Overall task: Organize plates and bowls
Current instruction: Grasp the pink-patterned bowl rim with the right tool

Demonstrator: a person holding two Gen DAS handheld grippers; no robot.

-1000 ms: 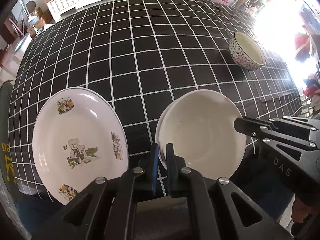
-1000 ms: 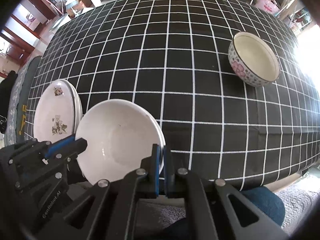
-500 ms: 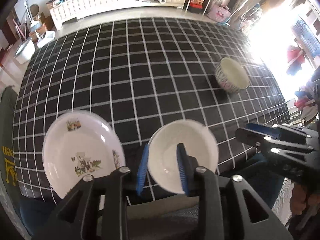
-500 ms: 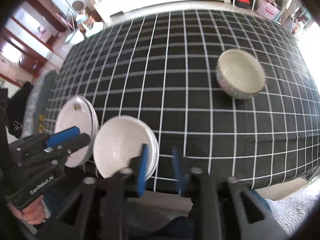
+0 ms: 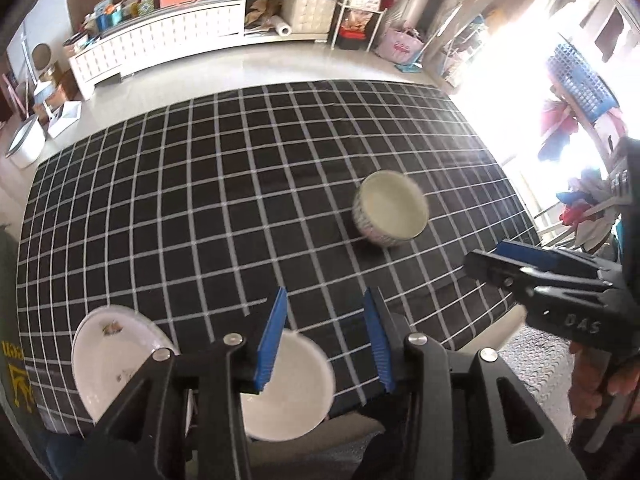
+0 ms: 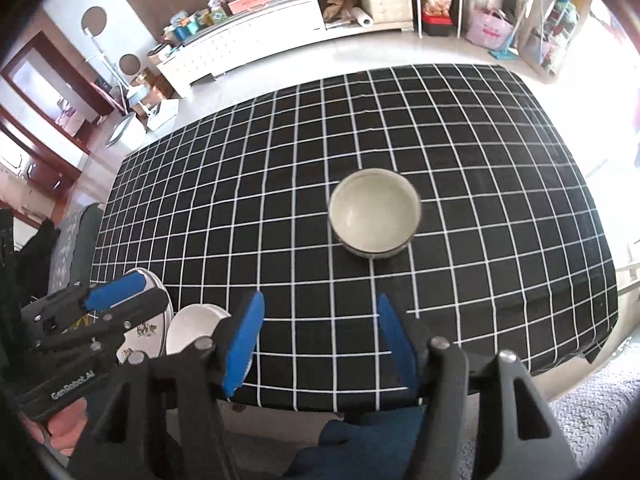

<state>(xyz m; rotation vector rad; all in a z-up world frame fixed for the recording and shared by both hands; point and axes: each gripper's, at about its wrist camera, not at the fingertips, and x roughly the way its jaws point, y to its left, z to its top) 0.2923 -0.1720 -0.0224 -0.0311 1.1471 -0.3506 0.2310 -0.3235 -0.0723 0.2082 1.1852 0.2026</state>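
Left gripper (image 5: 326,336) and right gripper (image 6: 320,344): both released, holding nothing. White bowl (image 5: 296,392) and picture plate (image 5: 108,360) sit side by side at table's near-left edge; patterned bowl (image 6: 374,213) mid-table.

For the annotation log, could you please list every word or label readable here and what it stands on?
"GenRobot.AI": side of the left hand-held gripper, in the right wrist view.
"DAS": body of the right hand-held gripper, in the left wrist view.
Yellow lettering on dark cloth: cut off, unreadable.

Home living room — checked tablecloth (image 6: 440,152), long white sideboard (image 6: 248,40) cluttered with boxes, laundry — lived-in
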